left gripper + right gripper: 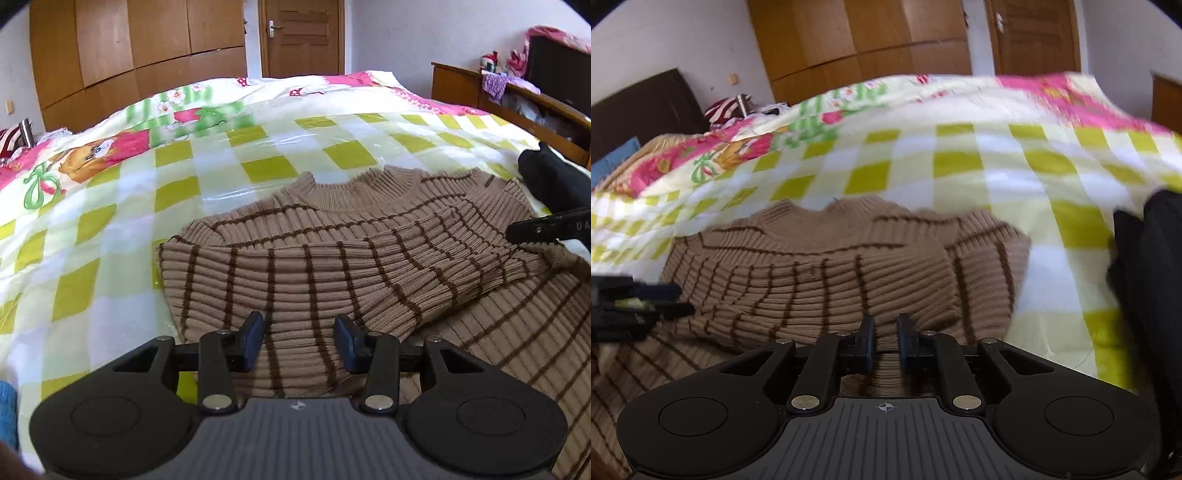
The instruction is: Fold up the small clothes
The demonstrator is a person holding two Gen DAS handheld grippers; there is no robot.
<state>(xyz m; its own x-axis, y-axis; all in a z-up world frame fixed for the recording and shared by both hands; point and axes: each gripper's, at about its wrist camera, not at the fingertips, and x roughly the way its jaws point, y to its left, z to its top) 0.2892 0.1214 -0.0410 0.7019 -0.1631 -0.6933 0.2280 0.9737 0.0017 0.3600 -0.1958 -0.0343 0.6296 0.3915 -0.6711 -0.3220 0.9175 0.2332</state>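
A tan ribbed sweater with brown stripes (332,258) lies on the checked bed cover, collar away from me, both sleeves folded across its chest. My left gripper (300,341) is open, hovering just over the left sleeve's cuff end with nothing between its blue pads. The right gripper's finger (546,227) shows at the right edge above the sweater's right shoulder. In the right wrist view the sweater (831,269) is blurred. My right gripper (885,341) stands a little open over the folded right sleeve, holding nothing. The left gripper (646,299) shows at the left edge.
The bed has a yellow-green checked plastic cover (184,155) over a pink floral quilt (96,147). A black garment (554,177) lies at the right of the sweater. A wooden shelf (517,96), wardrobe (129,55) and door (301,37) stand behind.
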